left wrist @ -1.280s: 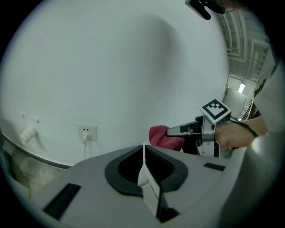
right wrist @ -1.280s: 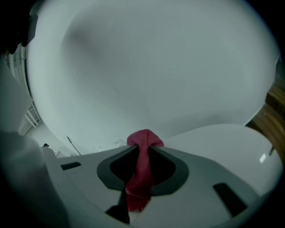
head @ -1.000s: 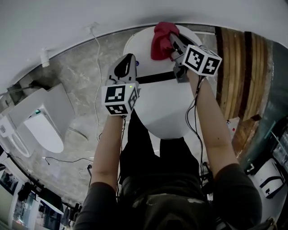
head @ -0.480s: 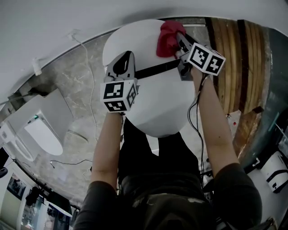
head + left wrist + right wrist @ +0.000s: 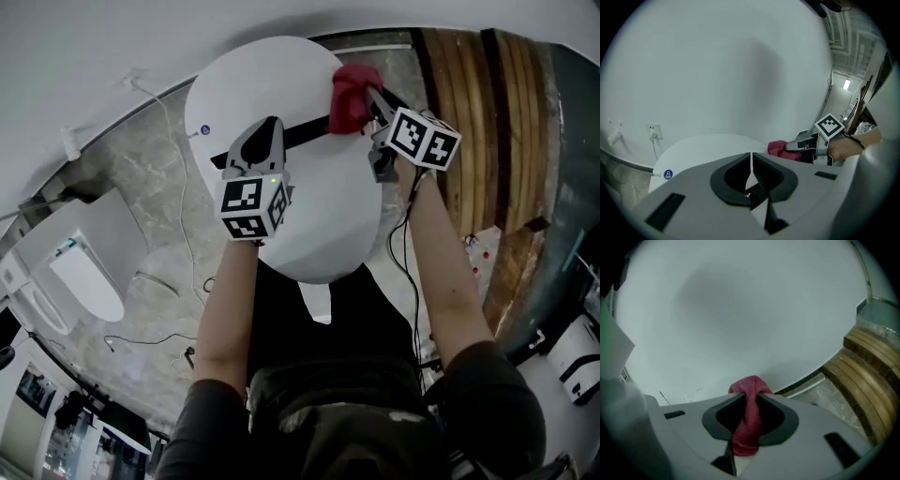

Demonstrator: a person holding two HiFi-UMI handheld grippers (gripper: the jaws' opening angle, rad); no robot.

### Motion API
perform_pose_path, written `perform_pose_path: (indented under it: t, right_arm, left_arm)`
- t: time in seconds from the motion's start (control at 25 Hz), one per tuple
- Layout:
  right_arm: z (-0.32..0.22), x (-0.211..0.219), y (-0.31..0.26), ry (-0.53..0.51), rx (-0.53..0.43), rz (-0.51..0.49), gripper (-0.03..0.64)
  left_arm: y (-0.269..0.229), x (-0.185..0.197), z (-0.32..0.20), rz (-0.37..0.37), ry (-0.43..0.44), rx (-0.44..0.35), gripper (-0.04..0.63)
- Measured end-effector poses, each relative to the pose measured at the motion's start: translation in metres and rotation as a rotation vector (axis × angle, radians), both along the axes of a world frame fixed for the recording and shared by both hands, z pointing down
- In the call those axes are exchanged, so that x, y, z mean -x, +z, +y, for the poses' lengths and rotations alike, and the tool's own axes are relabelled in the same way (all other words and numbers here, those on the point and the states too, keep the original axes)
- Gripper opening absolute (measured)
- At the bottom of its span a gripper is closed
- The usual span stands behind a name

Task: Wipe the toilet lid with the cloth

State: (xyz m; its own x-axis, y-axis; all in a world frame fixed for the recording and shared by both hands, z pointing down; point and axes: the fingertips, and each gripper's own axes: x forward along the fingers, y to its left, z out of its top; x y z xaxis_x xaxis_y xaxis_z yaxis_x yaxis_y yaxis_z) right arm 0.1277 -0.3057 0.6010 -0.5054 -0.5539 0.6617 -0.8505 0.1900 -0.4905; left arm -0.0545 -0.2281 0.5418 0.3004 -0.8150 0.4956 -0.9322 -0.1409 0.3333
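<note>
We see a plain white wall (image 5: 84, 47) meeting a grey marbled floor (image 5: 141, 178), a bank of wooden slats (image 5: 473, 131) at the right, a second white toilet (image 5: 80, 281) at the left, and a wall socket (image 5: 654, 127) with a cable (image 5: 173, 141) trailing down.

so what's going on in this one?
A person is working over a white toilet lid with a hand-held gripper in each hand. The right gripper is clamped on a red cloth, held at the lid's far right edge. The left gripper is shut with nothing in it and hangs over the lid's left side. Whether the cloth is pressing on the lid is hard to tell.
</note>
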Motion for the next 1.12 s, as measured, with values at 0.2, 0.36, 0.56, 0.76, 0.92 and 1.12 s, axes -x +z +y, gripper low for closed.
perform_pose_path:
  t: [0.2,0.36,0.56,0.76,0.92,1.12]
  right_arm:
    - [0.011,0.042,-0.022,-0.114,-0.035,-0.063,0.067]
    - [0.032,0.101,-0.035,-0.185,-0.030,-0.151,0.066]
    - [0.069,0.202,-0.043,-0.320,-0.003,-0.194,0.067]
    - [0.099,0.284,-0.034,-0.422,0.017,-0.191,0.067]
    - [0.110,0.327,-0.011,-0.474,0.042,-0.150,0.067]
    - [0.102,0.331,0.002,-0.455,0.028,-0.095,0.067]
  left_arm:
    - [-0.010,0.027,0.013,-0.003,-0.094,-0.015,0.023]
    - [-0.007,0.067,0.022,-0.013,-0.146,-0.015,0.023]
    - [-0.001,0.126,0.035,-0.019,-0.197,-0.004,0.023]
    - [0.010,0.165,0.047,-0.013,-0.194,0.012,0.023]
    - [0.021,0.188,0.058,0.003,-0.196,0.030,0.023]
    - [0.031,0.198,0.070,0.018,-0.195,0.043,0.023]
